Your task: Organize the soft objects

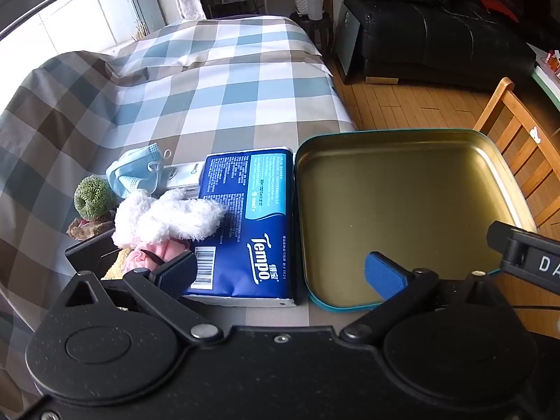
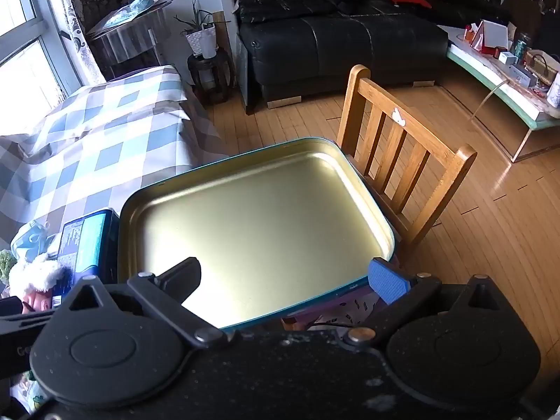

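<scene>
A blue Tempo tissue pack (image 1: 245, 224) lies on the checked cloth, touching the left side of an empty gold tin tray (image 1: 402, 210) with a teal rim. A white fluffy sock (image 1: 168, 220), a pink soft item (image 1: 157, 252), a light blue face mask (image 1: 136, 171) and a small white tissue packet (image 1: 185, 175) lie left of the pack. My left gripper (image 1: 280, 276) is open above the pack's near end and the tray's left rim. My right gripper (image 2: 285, 278) is open over the tray's (image 2: 252, 224) near edge. The pack (image 2: 84, 241) and sock (image 2: 35, 274) show at its left.
A green pom-pom ball (image 1: 92, 197) on a rock-like base sits far left. The checked cloth (image 1: 210, 80) covers the table. A wooden chair (image 2: 402, 161) stands right behind the tray. A black sofa (image 2: 332, 35) and a cluttered low table (image 2: 507, 70) stand beyond on the wooden floor.
</scene>
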The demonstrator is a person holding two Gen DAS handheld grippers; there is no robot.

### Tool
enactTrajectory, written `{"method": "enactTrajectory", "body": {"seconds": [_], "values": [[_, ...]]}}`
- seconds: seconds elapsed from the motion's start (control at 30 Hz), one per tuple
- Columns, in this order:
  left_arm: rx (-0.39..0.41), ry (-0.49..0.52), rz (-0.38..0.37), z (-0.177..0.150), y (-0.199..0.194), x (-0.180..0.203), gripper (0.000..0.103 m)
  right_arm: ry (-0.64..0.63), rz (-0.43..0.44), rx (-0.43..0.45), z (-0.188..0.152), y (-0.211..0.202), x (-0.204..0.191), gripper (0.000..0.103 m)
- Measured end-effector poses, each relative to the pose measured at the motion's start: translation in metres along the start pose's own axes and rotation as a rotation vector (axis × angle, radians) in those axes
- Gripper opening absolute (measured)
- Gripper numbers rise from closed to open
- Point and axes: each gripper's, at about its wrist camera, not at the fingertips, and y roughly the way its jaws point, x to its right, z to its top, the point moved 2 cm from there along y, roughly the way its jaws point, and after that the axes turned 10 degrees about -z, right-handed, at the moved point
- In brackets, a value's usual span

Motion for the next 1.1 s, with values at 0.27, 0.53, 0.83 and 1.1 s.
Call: {"method": "enactTrajectory", "body": {"seconds": [0.27,0.53,0.83,1.1], "values": [[0.001,0.009,0.017,-0.001,0.000,0.002,0.099,-0.026,0.001,0.008,-0.002,0.001,0.008,0.103],[0.002,0.010,0.021,-0.004,-0.001,0.000,0.099,-0.018,-0.019,-0.014,-0.001,0.001,-0.002,0.103],[-0.007,0.002,0.024,-0.005,0.002,-0.007,0.099,-0.015,-0.017,-0.021,-0.001,0.002,-0.001,0.103],[-0.008,0.003,0.027,-0.006,0.003,-0.007,0.099,-0.012,-0.026,-0.027,-0.002,0.004,-0.001,0.103]]}}
